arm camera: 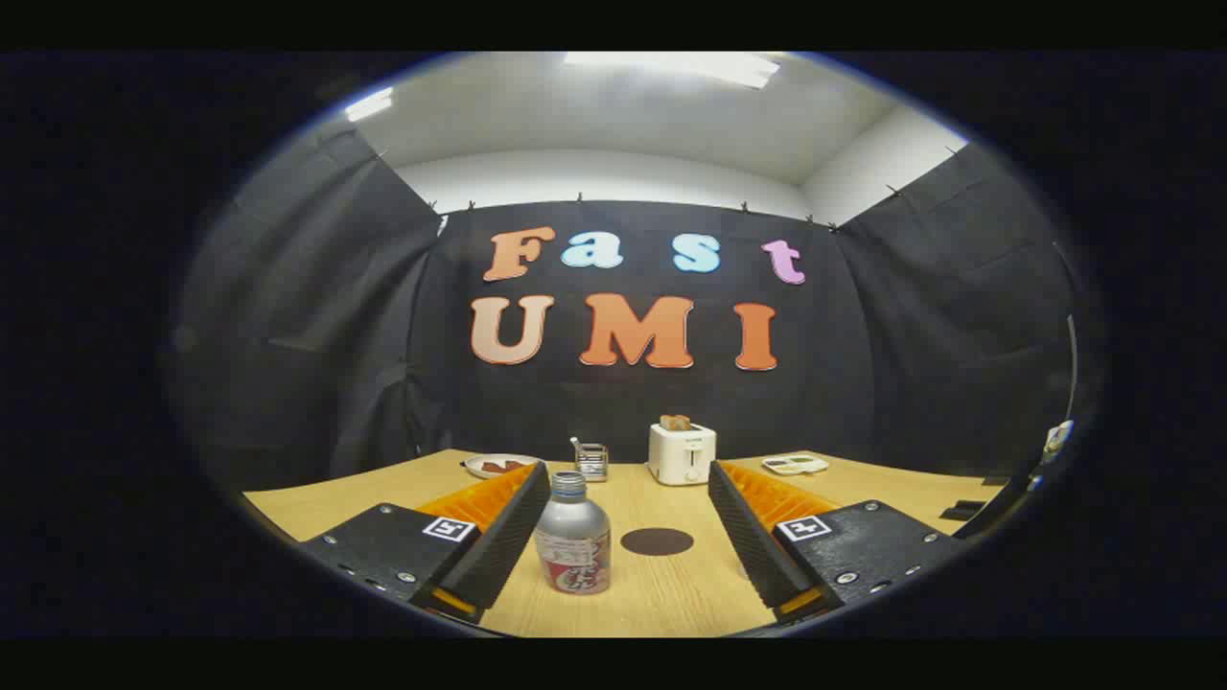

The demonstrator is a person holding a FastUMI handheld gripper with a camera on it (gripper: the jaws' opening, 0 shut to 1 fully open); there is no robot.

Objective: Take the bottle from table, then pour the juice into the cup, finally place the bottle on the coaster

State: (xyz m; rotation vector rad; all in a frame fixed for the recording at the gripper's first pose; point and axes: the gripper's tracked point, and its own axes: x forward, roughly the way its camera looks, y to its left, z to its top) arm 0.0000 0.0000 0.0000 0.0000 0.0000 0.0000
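Observation:
A silver bottle point(572, 535) with a red and white label stands upright on the wooden table point(671, 599), between my two fingers and close to the left one. My gripper point(628, 479) is open, with neither finger touching the bottle. A dark round coaster point(657, 541) lies flat on the table just right of the bottle, also between the fingers. A small clear cup point(592, 462) with dark stripes stands farther back, beyond the bottle.
A white toaster point(682, 453) with toast in it stands at the back of the table. A plate point(498, 466) with food sits back left, and a pale tray point(795, 465) back right. Dark objects point(963, 510) lie near the table's right edge.

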